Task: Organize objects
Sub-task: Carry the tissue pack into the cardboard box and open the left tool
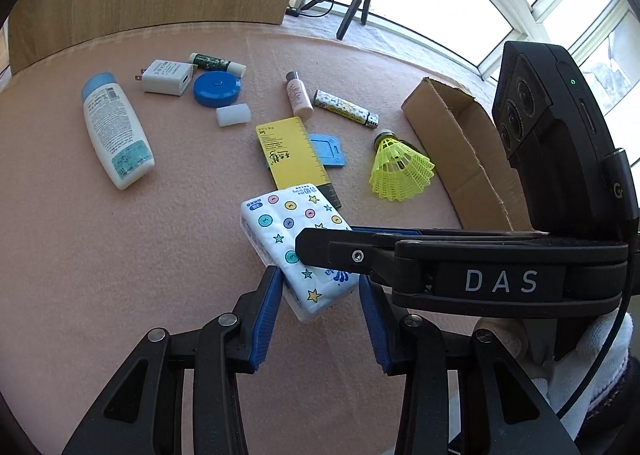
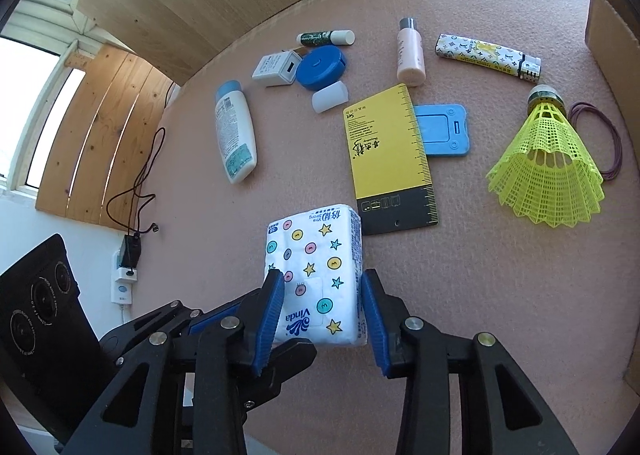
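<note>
right wrist: tissue pack (image 2: 316, 275) between jaws, open pink mat (image 2: 500, 295) rightward

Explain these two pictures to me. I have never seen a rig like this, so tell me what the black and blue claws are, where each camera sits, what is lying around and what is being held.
There is no robot. A person holds a hand-operated two-finger gripper in each hand, and a white-gloved hand shows in the left view. Each picture comes from a fisheye camera on one gripper, looking along its fingers.

Both grippers meet at one tissue pack. The right gripper has its blue pads against the pack's two sides. The left gripper brackets a corner of it, but I cannot tell whether it is pressing.

On the pink mat lie a lotion bottle, a charger, a blue tape measure, a yellow ruler card, a lighter, a shuttlecock and an open cardboard box.
</note>
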{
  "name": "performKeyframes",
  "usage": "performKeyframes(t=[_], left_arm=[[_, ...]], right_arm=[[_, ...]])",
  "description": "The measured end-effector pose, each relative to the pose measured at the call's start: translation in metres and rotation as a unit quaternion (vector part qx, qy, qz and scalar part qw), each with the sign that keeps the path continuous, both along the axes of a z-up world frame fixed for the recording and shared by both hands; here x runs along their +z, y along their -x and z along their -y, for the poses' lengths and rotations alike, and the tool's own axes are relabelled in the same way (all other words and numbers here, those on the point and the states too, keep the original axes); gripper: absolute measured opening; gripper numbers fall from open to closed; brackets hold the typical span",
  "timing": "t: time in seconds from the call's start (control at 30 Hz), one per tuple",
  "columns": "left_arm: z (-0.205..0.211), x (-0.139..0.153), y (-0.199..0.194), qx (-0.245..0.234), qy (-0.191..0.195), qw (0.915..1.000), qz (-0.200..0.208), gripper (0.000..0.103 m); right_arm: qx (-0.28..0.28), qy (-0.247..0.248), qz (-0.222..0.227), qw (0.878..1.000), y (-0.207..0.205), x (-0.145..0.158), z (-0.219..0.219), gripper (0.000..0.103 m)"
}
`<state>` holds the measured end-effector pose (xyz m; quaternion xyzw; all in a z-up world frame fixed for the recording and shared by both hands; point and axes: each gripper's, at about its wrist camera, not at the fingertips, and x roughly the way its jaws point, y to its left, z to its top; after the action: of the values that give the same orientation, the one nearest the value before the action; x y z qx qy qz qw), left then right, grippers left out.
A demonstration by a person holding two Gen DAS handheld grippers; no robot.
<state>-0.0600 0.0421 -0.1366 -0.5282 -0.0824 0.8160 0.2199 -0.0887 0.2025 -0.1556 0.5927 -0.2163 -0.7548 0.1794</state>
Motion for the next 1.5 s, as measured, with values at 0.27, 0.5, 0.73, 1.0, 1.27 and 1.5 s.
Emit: performKeyframes(t=[0.27,0.5,0.73,1.0,1.27,1.5], left_arm=[[-0.051,0.033,0.0,-0.035,-0.012,0.9985,-0.042,0.043],[-0.114,0.055,0.004,-0.083,-0.024,0.9939,-0.069,0.043],[-0.178,0.065,0.009,-0.127,-0.032,0.9881,-0.082,0.043],[-0.244,0.061,0.017,-0.163,-0.033,0.9824,-0.085,0.043],[-0.277,0.057,0.021,-0.176,-0.027,0.9805,-0.083,0.045],[-0.277,0.052,0.026,-0.158,0.005,0.9839,-0.084,0.075]], right_arm=[[-0.043,0.002,-0.035,0.998,-0.021,0.037,-0.051,0.036],[-0.084,-0.02,-0.067,0.994,-0.033,0.064,-0.108,0.036],[-0.12,-0.044,-0.084,0.988,-0.048,0.076,-0.165,0.036],[-0.158,-0.065,-0.087,0.981,-0.059,0.075,-0.219,0.036],[-0.168,-0.079,-0.088,0.979,-0.061,0.072,-0.242,0.036],[-0.175,-0.12,-0.097,0.972,-0.063,0.07,-0.243,0.067]])
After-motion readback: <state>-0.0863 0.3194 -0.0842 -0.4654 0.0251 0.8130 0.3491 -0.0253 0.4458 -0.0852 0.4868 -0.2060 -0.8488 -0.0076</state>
